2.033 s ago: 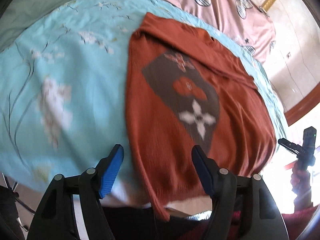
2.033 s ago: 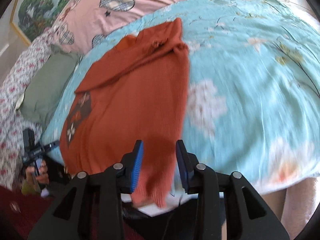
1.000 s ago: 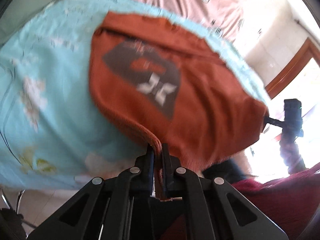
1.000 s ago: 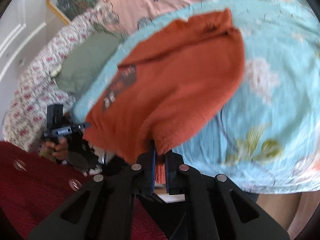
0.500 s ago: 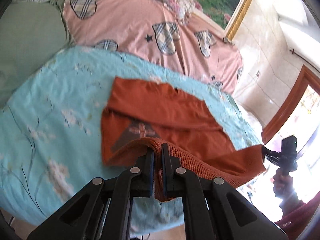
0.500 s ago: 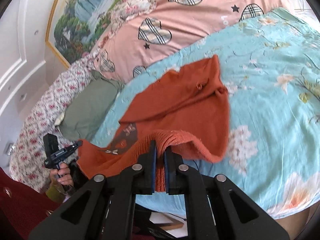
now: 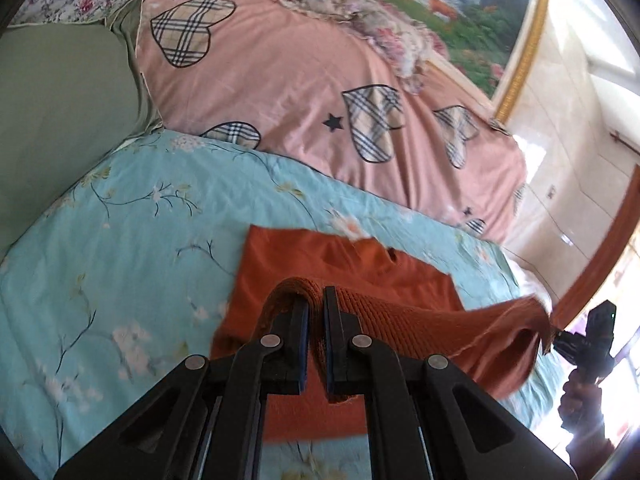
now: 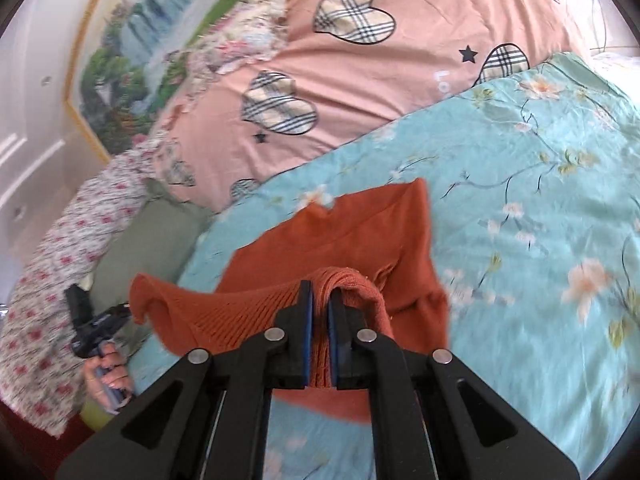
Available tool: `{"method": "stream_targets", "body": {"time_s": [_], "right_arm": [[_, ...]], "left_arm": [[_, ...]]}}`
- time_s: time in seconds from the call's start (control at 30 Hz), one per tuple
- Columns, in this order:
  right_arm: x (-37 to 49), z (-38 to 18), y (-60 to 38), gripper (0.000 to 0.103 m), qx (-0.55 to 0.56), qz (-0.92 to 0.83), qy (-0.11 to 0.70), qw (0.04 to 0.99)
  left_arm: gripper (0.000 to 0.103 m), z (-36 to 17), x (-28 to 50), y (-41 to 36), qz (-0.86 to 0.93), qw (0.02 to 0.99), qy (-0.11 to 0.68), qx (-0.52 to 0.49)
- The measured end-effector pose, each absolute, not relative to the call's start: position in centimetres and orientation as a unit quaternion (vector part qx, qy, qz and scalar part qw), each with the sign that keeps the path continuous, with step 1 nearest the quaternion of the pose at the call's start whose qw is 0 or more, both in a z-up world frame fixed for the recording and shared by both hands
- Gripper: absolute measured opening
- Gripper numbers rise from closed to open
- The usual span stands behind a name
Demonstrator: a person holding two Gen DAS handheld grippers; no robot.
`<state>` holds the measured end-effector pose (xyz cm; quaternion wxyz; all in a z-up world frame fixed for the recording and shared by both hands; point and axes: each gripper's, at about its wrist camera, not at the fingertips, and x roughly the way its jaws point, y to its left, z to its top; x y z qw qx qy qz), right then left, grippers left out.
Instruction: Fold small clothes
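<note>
The left claw (image 7: 315, 320) is clamped on the ribbed hem of the orange sweater (image 7: 320, 256), at the hem's left corner. The grip sits on the corner, so the edge hangs taut, not bunched. The sweater's upper part lies flat on the blue floral bedspread (image 7: 120, 220), collar toward the pink quilt (image 7: 300, 80); this anchors the garment while the lower part is raised above it. The hem spans between both claws, which keeps the fold line straight across the body. The right claw (image 8: 318, 312) is clamped on the hem's right corner. Judgement: the bottom-to-collar fold is in progress and not yet laid down.
</note>
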<state>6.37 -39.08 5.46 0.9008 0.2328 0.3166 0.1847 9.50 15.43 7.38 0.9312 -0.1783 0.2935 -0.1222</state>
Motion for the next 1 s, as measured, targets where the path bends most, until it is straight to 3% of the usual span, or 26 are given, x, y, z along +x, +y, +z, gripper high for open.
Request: {"method": "stream_targets", "body": {"time_s": [0.73, 0.87, 0.9, 0.97, 1.0], "right_arm": [[23.1, -1.5, -39.3, 0.008, 0.231, 0.101, 0.402, 0.880], [24.7, -3.5, -38.8, 0.012, 0.219, 0.072, 0.447, 0.864], [24.5, -3.6, -38.8, 0.014, 0.221, 0.070, 0.449, 0.863], [23.5, -2.8, -38.9, 0.027, 0.219, 0.066, 0.439, 0.869], [22.7, -2.0, -38.9, 0.031, 0.209, 0.058, 0.429, 0.877]], "left_arm": [[0.005, -0.9, 26.3, 14.9, -0.059, 0.902, 0.385, -0.188], [0.007, -3.1, 27.9, 14.2, -0.049, 0.887, 0.425, -0.174], [0.009, -3.2, 27.7, 14.2, -0.048, 0.886, 0.425, -0.176], [0.021, -2.8, 26.2, 14.0, -0.060, 0.885, 0.425, -0.181], [0.032, -2.5, 25.4, 13.8, -0.066, 0.885, 0.422, -0.182]]}}
